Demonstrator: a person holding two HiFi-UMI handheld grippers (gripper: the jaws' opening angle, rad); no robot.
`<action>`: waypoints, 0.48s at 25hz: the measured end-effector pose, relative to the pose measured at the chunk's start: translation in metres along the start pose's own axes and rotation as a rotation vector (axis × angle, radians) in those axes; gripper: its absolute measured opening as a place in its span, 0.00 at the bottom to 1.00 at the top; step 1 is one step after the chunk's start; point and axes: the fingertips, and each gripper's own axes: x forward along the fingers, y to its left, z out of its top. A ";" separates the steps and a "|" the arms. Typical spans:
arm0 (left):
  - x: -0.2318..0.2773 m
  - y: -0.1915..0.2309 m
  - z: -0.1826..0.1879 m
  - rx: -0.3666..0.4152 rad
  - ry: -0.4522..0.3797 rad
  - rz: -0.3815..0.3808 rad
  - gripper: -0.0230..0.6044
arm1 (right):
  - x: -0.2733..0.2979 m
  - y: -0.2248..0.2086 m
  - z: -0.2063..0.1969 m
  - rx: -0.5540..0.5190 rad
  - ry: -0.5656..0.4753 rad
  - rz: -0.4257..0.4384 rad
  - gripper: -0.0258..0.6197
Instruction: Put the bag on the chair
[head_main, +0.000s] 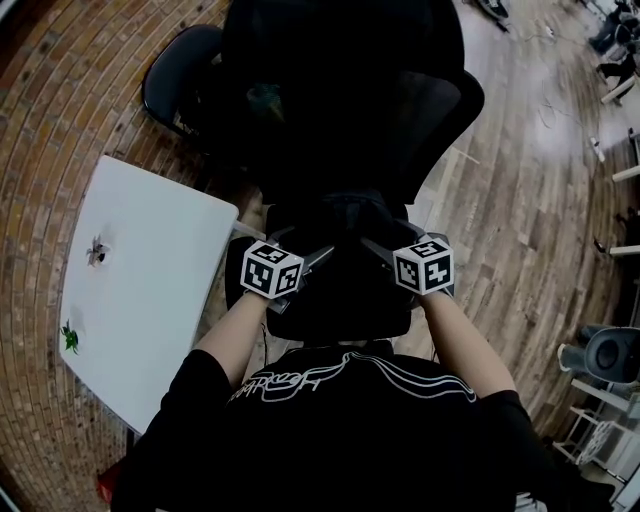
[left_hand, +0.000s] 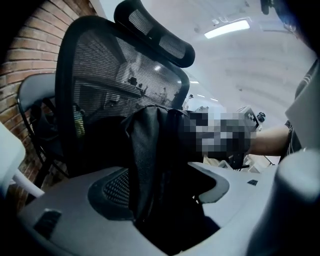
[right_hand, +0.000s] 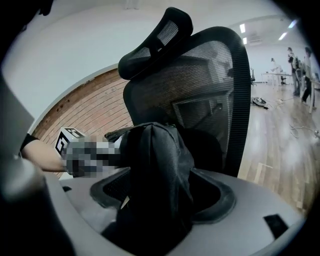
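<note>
Bag: the black soft fabric bag (right_hand: 155, 160) sits slumped on the seat of the black mesh-back office chair (right_hand: 200, 90), nearer the backrest than the seat's front edge, its top bunched into a ridge.
Left tool: the left tool (left_hand: 162, 192) stands wide, with a fold of the bag between its jaws but no pad pressing on it.
Right tool: the right tool (right_hand: 167, 197) is likewise wide, the fabric loose between its jaws.
Step in hand: letting go, by my reading – the seat looks to bear the bag.
How to do it well: draw the 2 tools straight back along their own lines, jaws wide, so no fold snags.
Risk: soft fabric may topple forward – check that it settles.
</note>
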 end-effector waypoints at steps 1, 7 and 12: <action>-0.002 -0.001 -0.001 -0.002 -0.002 0.000 0.58 | -0.003 0.000 -0.001 -0.008 0.000 -0.003 0.59; -0.028 -0.013 0.013 0.018 -0.055 0.000 0.61 | -0.034 0.005 0.008 0.004 -0.039 0.019 0.66; -0.062 -0.023 0.038 -0.012 -0.110 0.058 0.61 | -0.076 0.025 0.036 -0.042 -0.092 0.086 0.64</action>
